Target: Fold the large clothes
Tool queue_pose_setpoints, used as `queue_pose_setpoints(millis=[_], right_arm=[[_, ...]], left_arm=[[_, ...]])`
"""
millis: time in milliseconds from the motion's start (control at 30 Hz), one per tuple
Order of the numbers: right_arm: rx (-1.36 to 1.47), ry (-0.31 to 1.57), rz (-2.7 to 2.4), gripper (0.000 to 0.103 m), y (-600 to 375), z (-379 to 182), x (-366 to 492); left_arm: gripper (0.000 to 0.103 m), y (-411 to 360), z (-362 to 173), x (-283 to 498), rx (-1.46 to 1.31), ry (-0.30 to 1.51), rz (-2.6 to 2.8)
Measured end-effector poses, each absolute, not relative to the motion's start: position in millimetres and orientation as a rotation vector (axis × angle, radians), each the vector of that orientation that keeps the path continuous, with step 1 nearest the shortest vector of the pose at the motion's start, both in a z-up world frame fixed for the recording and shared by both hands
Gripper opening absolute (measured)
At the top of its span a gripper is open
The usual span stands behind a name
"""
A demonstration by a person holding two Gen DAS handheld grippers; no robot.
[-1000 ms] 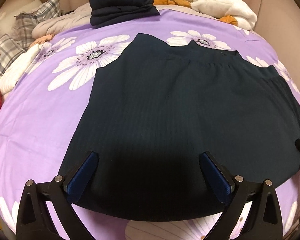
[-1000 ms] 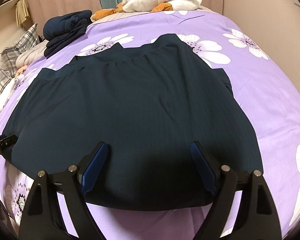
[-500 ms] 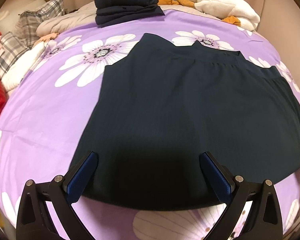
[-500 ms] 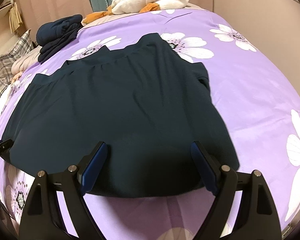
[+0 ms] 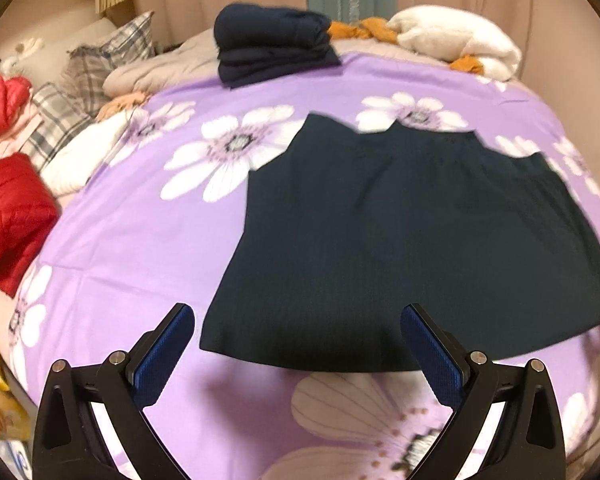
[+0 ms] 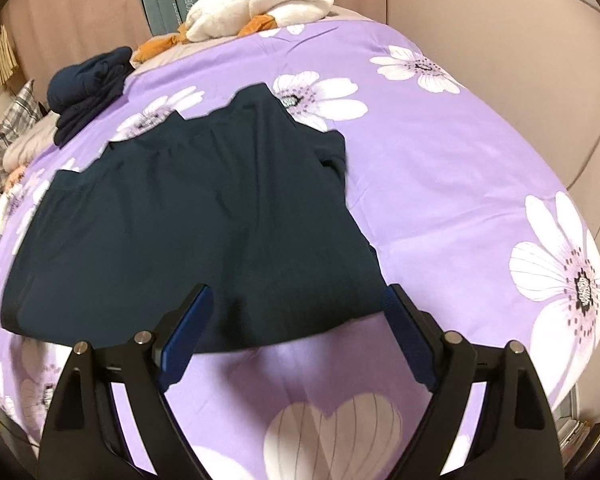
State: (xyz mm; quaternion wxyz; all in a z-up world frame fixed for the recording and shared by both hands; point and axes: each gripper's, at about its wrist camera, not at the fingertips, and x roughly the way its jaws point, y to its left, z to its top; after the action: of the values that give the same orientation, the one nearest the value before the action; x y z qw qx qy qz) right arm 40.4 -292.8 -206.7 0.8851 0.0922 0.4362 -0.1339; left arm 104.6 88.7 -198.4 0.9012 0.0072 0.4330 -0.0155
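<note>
Right now I am holding my left claw (image 5: 296,344) wide open and empty above the near hem of the dark navy garment (image 5: 412,248), and my right claw (image 6: 296,320) is hanging just as open and just as empty over the same hem from the other side. The garment is lying spread flat on the purple flowered bedspread (image 5: 140,240), with its stepped far edge pointing toward the folded navy stack (image 5: 272,48) and the white plush blanket (image 5: 456,40) at the head of the bed. From the left wrist view, my left finger is sitting off the cloth over bare bedspread, while the right one is over the fabric; from the right wrist view, the hem corner is lying just inside my right finger. I am judging that the fold is waiting on a pinch of these two near corners. What I am worrying about is closing on the bedspread together with the cloth, since both are soft and lying flush, which would drag the cover up with the fold. I am also expecting that uneven grips could skew the fold line, and the small tuck on the garment's right edge could get trapped inside.
</note>
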Motion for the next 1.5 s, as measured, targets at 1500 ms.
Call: queue_pose_setpoints(millis=[1500], right_arm=[[0.063,0.780,0.031,0.103,-173,5,17]], left_arm=[[0.102,50,-12,53,0.075,0.731,-0.094]])
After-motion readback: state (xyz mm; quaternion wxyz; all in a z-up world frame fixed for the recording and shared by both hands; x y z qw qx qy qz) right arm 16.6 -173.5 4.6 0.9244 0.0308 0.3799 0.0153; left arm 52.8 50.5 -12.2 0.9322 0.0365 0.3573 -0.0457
